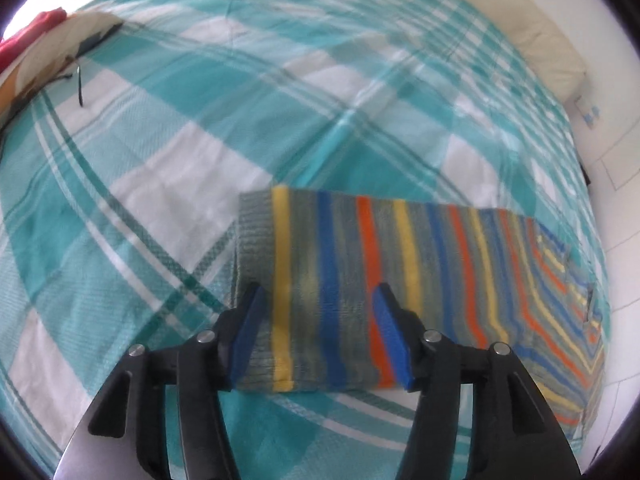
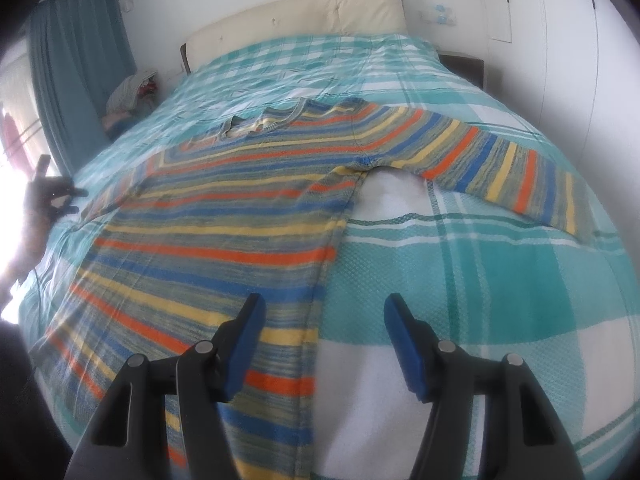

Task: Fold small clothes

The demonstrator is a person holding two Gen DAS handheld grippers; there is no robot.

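A knit sweater [image 2: 208, 216] striped in orange, blue, yellow and grey-green lies flat on the bed, neck toward the headboard. One sleeve [image 2: 500, 164] stretches out to the right. In the left wrist view the other sleeve [image 1: 400, 264] lies flat, its grey cuff [image 1: 256, 236] pointing left. My left gripper [image 1: 319, 288] hovers open over that cuff end, and its blue pads [image 1: 248, 332] straddle the sleeve without pressing on it. My right gripper [image 2: 325, 300] stands open above the sweater's right side edge near the hem, with nothing gripped.
A teal and white plaid bedspread [image 2: 500, 280] covers the bed. A cream headboard [image 2: 304, 12] stands at the far end. A pile of clothes [image 2: 132, 92] sits by the teal curtain [image 2: 76, 60]. A patterned cloth [image 1: 36, 64] lies at the left. White floor tiles [image 1: 624, 208] lie beyond the bed's right edge.
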